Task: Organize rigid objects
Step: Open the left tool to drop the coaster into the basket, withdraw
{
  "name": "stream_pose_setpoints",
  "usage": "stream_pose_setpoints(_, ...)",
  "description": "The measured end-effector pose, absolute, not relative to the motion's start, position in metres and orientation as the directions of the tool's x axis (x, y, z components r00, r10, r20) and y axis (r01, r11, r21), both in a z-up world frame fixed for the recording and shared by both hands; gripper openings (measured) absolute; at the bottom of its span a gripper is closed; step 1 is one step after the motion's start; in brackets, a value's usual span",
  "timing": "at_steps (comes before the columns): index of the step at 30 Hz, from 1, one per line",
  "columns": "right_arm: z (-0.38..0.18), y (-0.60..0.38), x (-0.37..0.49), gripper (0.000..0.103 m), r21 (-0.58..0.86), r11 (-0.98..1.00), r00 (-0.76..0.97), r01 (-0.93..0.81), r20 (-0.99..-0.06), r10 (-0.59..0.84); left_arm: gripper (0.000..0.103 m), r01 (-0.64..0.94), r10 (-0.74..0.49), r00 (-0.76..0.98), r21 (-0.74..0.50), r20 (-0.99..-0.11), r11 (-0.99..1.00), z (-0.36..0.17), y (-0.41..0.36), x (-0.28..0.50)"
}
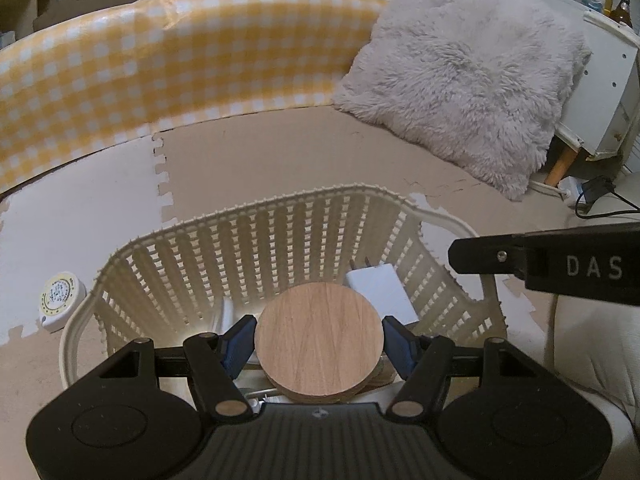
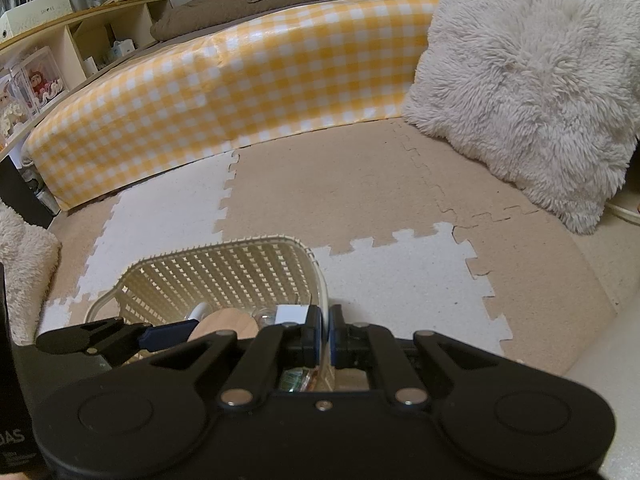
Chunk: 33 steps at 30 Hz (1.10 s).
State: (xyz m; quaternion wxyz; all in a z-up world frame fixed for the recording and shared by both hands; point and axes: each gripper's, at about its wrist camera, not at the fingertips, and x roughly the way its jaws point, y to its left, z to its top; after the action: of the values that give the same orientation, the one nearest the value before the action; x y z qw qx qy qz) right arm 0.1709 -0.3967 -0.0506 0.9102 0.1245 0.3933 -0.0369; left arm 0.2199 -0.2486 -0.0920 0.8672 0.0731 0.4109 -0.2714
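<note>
a cream slatted basket (image 1: 256, 248) sits on the foam floor mat (image 1: 280, 152); the left gripper (image 1: 319, 340) holds a round wooden disc (image 1: 320, 344) over it, jaws clamping its edges; the right gripper (image 2: 329, 334) pinches the basket's rim, jaws nearly closed; a white charger (image 1: 380, 288) lies inside.

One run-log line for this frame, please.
left gripper: shut on round wooden disc, over cream slatted plastic basket | right gripper: shut on basket rim | white charger: inside basket
</note>
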Motion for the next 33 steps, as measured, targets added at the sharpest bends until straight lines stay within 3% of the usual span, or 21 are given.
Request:
stream_pose_setpoints(3, -0.051, -0.397, 0.171, 0.005, 0.198, 0.966, 0.688, 0.165, -0.725, 0.031, 0.070, 0.530, -0.410, 0.516, -0.096, -0.752, 0.842, -0.093, -0.249, 0.220)
stream_pose_setpoints(7, -0.050, -0.397, 0.171, 0.005, 0.198, 0.966, 0.688, 0.165, -0.725, 0.031, 0.089, 0.526, -0.419, 0.510, -0.113, -0.751, 0.843, -0.091, -0.248, 0.220)
stream_pose_setpoints(33, -0.050, -0.397, 0.171, 0.005, 0.196, 0.967, 0.688, 0.165, -0.726, 0.030, 0.103, 0.554, -0.464, 0.514, -0.134, -0.721, 0.822, -0.054, -0.225, 0.193)
